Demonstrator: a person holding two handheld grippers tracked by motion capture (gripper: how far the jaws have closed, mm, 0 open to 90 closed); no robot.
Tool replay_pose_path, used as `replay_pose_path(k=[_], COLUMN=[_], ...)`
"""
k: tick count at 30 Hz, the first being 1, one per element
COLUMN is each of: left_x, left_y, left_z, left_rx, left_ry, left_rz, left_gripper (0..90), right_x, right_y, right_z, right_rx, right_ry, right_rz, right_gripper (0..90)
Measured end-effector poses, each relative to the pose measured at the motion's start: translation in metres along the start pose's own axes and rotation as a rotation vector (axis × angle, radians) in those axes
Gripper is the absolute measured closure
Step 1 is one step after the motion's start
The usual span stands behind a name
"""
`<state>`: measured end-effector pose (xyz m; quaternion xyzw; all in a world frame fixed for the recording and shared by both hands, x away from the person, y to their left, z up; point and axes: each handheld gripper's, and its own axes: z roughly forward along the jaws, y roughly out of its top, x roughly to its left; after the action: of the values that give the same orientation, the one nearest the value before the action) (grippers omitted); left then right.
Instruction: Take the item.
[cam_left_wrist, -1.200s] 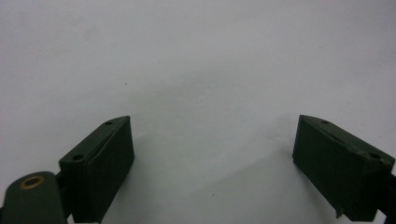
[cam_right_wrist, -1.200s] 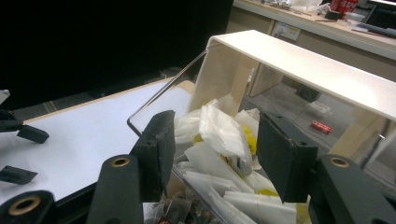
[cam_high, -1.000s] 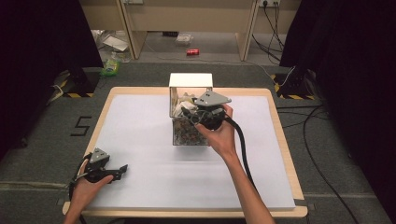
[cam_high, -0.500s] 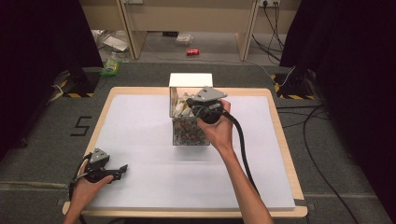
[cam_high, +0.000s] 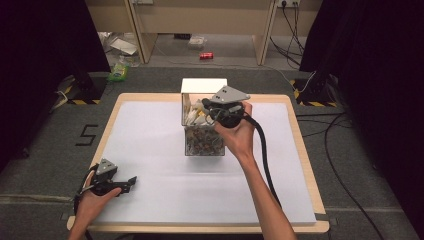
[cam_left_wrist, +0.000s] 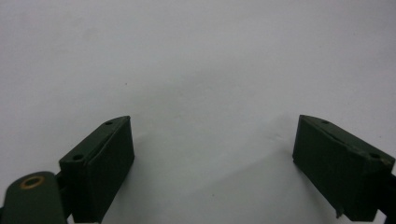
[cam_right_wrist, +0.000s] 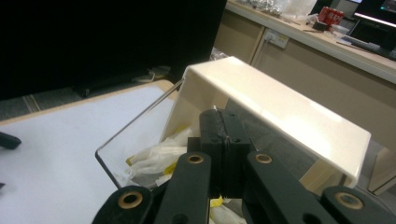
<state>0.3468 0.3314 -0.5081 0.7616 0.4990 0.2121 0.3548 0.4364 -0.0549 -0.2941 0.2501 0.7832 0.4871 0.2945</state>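
Your right gripper (cam_high: 209, 111) sits pressed together over the clear box (cam_high: 204, 135) (wrappers inside); left gripper (cam_high: 129, 181) spread wide, on table (cam_high: 150, 135).

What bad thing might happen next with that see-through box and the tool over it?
The right tool sits shut over the clear box of white packets. Pushing sideways might tip or slide the box. Its white lid stands open just behind, so lifting might knock it. The left tool lies open far away, not steadying anything.
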Motion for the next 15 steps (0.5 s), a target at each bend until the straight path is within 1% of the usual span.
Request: replay_pose_path(k=[2,4,5,9,12,13,15], left_x=[0.0,0.0,0.0,0.0,0.0,0.0,0.0], left_y=[0.0,0.0,0.0,0.0,0.0,0.0,0.0], left_z=[0.0,0.0,0.0,0.0,0.0,0.0,0.0], left_rx=[0.0,-0.001,0.0,-0.001,0.0,-0.001,0.0], left_ry=[-0.001,0.0,0.0,0.0,0.0,0.0,0.001], left_rz=[-0.001,0.0,0.0,0.0,0.0,0.0,0.0], left_gripper=[11.7,11.7,11.7,11.7,11.7,11.7,11.7], right_x=[-0.001,-0.003,-0.003,-0.006,-0.007,-0.009,-0.01], right_y=[0.003,0.007,0.009,0.016,0.019,0.022,0.022], right_z=[-0.003,-0.007,-0.008,-0.016,-0.02,-0.023,-0.024], right_rx=[-0.011,-0.023,-0.029,-0.053,-0.059,-0.072,-0.072], right_ry=[0.0,-0.008,-0.011,-0.014,-0.014,-0.013,-0.015], right_rz=[0.005,-0.001,0.005,0.0,0.002,0.009,0.01], right_gripper=[90.0,90.0,90.0,90.0,90.0,90.0,90.0])
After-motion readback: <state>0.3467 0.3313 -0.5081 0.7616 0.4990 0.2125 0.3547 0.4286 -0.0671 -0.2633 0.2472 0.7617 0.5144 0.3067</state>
